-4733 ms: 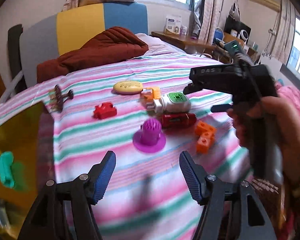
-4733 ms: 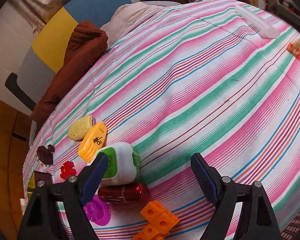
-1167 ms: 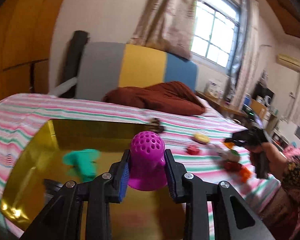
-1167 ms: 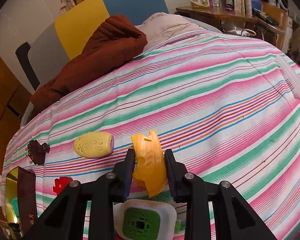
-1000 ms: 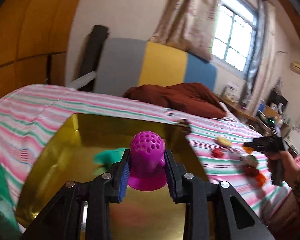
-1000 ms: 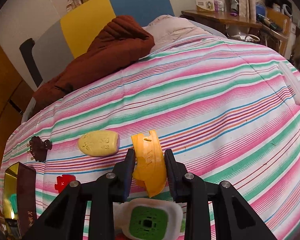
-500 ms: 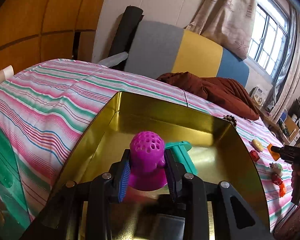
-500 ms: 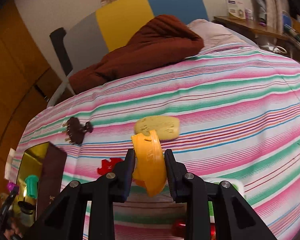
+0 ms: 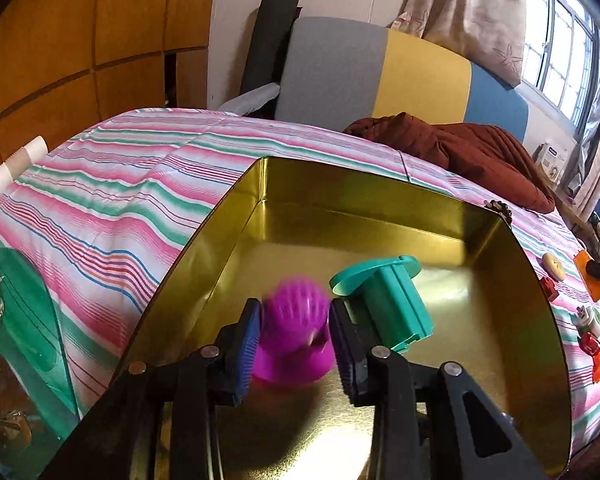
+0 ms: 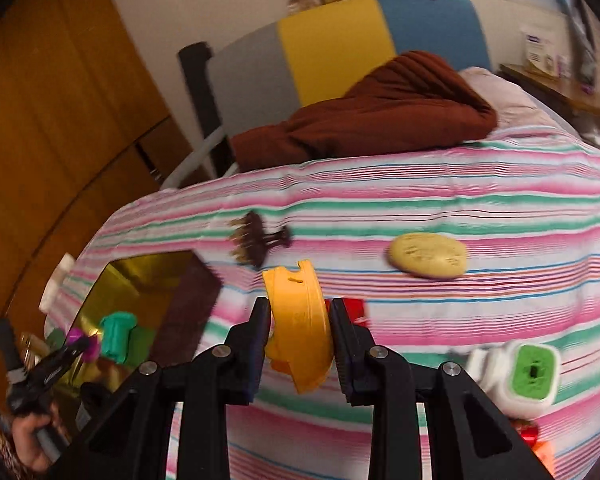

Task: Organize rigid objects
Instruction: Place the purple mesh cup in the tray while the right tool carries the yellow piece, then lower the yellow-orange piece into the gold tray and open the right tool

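Note:
My left gripper (image 9: pixel 296 338) is down inside the gold tin (image 9: pixel 380 204), its jaws close around the blurred purple perforated toy (image 9: pixel 294 340), which sits low on the tin floor. A teal plastic piece (image 9: pixel 384 304) lies just right of it in the tin. My right gripper (image 10: pixel 298 334) is shut on the orange plastic piece (image 10: pixel 298 320) and holds it above the striped bed. The tin also shows in the right wrist view (image 10: pixel 140 292) at lower left, with the left gripper (image 10: pixel 84 346) over it.
On the striped bedspread (image 10: pixel 460 208) lie a yellow oval piece (image 10: pixel 428 256), a brown hair claw (image 10: pixel 256 240), a red piece (image 10: pixel 354 310) and a white-and-green device (image 10: pixel 520 372). A maroon blanket (image 10: pixel 380 120) is at the headboard. A green lid (image 9: pixel 24 312) lies left of the tin.
My left gripper has gone lower into the tin, and the purple toy has sunk between the jaws and blurs. My right gripper has carried the orange piece left, toward the tin.

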Demonstrator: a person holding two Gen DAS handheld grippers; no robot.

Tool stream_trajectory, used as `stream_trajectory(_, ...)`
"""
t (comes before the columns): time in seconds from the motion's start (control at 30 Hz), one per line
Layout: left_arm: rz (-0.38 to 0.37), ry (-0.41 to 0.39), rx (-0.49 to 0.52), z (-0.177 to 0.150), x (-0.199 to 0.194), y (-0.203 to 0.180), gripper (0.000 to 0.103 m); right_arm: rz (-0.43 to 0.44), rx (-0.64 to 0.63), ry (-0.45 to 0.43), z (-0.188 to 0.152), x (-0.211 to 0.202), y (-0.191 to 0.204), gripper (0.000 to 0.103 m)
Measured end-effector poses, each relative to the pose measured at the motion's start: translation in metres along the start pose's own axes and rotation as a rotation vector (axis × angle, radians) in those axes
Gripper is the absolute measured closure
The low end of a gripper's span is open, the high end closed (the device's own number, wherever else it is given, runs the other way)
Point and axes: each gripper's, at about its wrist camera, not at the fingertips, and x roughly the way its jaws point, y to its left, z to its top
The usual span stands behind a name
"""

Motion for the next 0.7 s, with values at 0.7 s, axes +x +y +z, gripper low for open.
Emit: stream_trajectory(0.7,-0.108,-0.052,-0.073,-0.006,-0.017,0.008,0.051,0.2,-0.06,0.103,-0.038,0.01,0.108,0.073)
